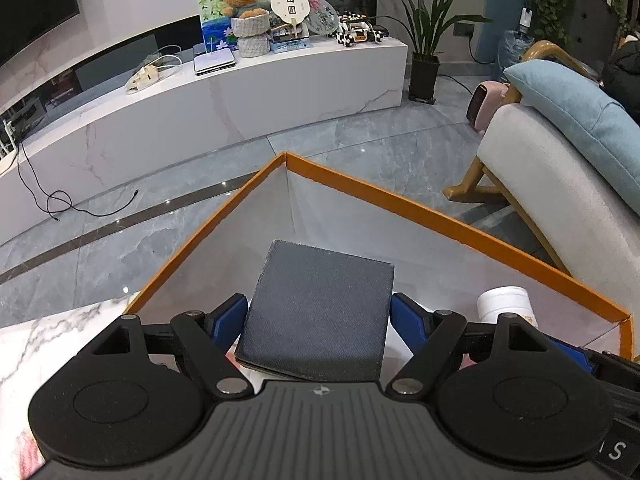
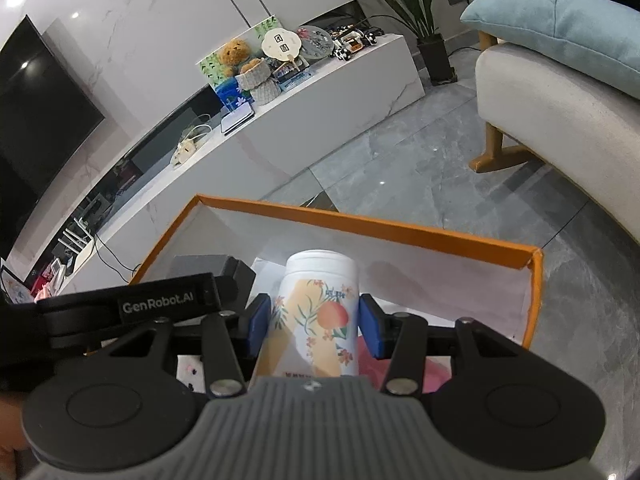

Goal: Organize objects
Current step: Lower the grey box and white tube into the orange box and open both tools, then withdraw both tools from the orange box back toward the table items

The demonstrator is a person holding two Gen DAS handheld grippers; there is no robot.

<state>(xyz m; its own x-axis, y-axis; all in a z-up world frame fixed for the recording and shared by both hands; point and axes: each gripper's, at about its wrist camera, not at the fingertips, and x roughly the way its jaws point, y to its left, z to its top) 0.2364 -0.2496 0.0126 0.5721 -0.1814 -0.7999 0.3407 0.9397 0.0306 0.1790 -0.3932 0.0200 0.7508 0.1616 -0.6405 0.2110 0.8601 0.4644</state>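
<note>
My left gripper [image 1: 318, 320] is shut on a dark grey square box [image 1: 320, 304], its blue pads [image 1: 226, 320] pressed on both sides, holding it over the orange-rimmed white box [image 1: 360, 182]. My right gripper [image 2: 314, 322] is shut on a white floral bottle [image 2: 316, 312] with a peach print, lying along the fingers inside the same orange-rimmed box [image 2: 400, 230]. The bottle's white cap [image 1: 504, 302] shows at the right of the left wrist view. The grey box [image 2: 200, 266] and left gripper body show at the left of the right wrist view.
The orange-rimmed box sits on a marble table [image 1: 48, 332] and holds pink [image 2: 400, 368] and white paper items. Beyond are a grey tiled floor [image 1: 160, 220], a white TV bench [image 1: 240, 92] with toys, a potted plant [image 1: 426, 32] and an armchair [image 1: 560, 168] at right.
</note>
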